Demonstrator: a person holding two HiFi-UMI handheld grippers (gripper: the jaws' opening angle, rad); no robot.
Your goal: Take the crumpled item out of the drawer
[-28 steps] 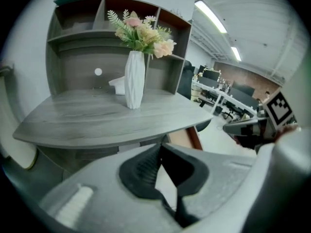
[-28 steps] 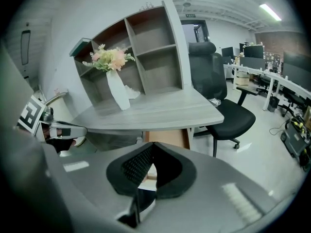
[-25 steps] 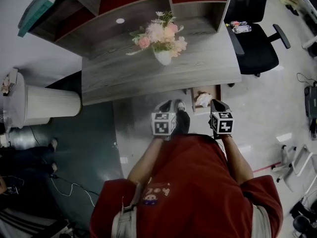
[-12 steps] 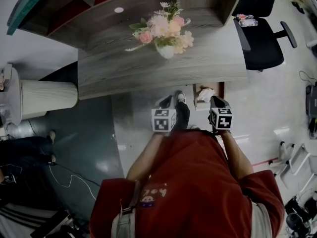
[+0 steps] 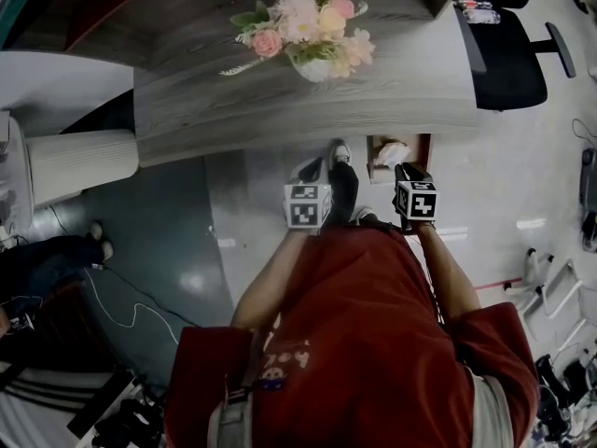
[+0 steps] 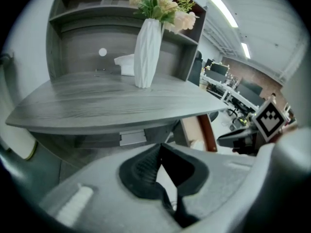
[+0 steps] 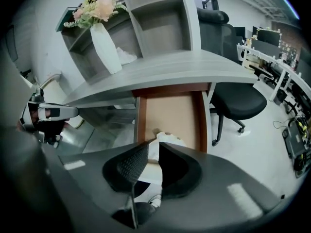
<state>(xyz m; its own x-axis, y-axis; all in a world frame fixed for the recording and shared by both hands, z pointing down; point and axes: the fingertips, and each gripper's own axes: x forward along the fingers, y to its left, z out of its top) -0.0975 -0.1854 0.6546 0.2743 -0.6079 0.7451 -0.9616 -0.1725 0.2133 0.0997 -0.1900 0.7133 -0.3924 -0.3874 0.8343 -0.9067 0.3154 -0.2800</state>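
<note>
The wooden drawer stands pulled out under the grey desk. A white crumpled item lies at its near end, also visible from above as a pale crumpled item in the drawer. My right gripper hovers just in front of and above the item; its jaws are opening with a narrow gap and nothing between them. In the head view the right gripper sits at the drawer's front edge. My left gripper is shut and empty, left of the drawer beside the person's shoe, and appears as the left gripper from above.
A white vase of flowers stands on the desk. A black office chair is right of the drawer. A pale ribbed bin stands at the left. The person's dark shoe rests on the floor between the grippers.
The head view has slid so the desk sits higher in the picture. Both grippers keep about the same places in front of the drawer.
</note>
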